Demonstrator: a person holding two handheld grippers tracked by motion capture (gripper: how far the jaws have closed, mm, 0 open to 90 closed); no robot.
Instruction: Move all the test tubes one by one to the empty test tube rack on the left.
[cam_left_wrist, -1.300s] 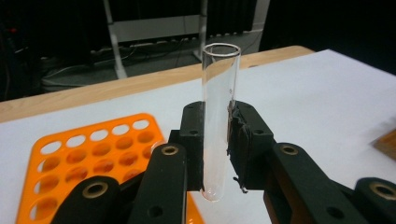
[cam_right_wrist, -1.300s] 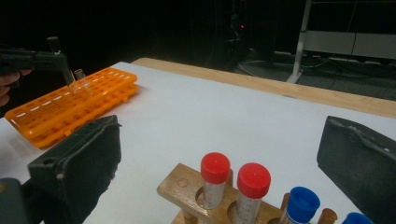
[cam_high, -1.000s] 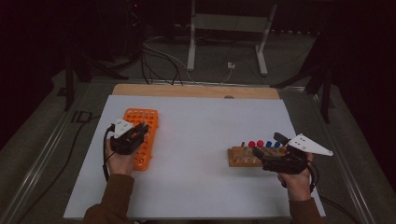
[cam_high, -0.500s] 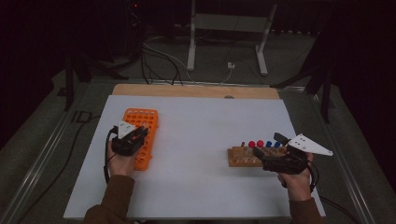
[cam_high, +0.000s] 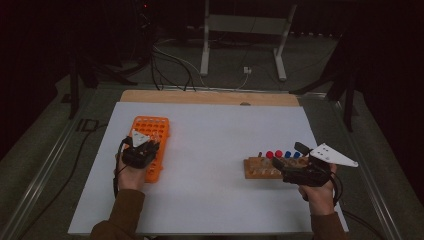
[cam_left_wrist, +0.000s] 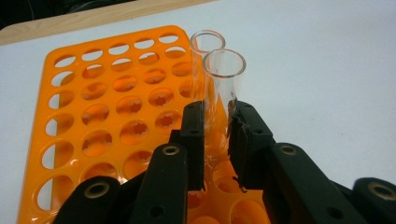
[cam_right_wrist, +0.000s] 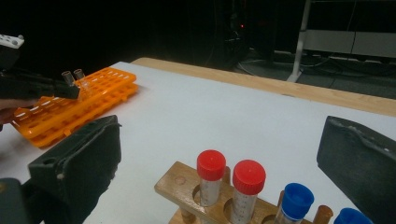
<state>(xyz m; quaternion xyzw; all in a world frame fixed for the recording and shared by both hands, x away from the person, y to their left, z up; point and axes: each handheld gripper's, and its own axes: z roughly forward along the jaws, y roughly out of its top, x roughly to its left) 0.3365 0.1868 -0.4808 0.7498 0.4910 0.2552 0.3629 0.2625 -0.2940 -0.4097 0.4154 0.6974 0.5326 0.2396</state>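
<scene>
In the left gripper view my left gripper (cam_left_wrist: 217, 140) is shut on a clear open test tube (cam_left_wrist: 220, 93) that stands upright in the orange rack (cam_left_wrist: 107, 112). A second clear tube (cam_left_wrist: 205, 46) stands just behind it. In the high view the left gripper (cam_high: 149, 146) sits over the near half of the orange rack (cam_high: 155, 127). My right gripper (cam_right_wrist: 219, 135) is open wide just in front of the wooden rack (cam_right_wrist: 187, 184), its pads (cam_right_wrist: 79, 158) on either side of it. The rack holds two red-capped tubes (cam_right_wrist: 211, 175) and blue-capped tubes (cam_right_wrist: 296, 200).
A white sheet (cam_high: 215, 140) covers the table, with a wooden strip (cam_high: 210, 97) along its far edge. Metal stand legs (cam_high: 240, 30) and cables (cam_high: 170, 65) lie on the floor beyond. Between the orange rack and the wooden rack (cam_high: 262, 167) is bare sheet.
The left gripper has edged slightly to the right at the orange rack. The right gripper has stayed where it was.
</scene>
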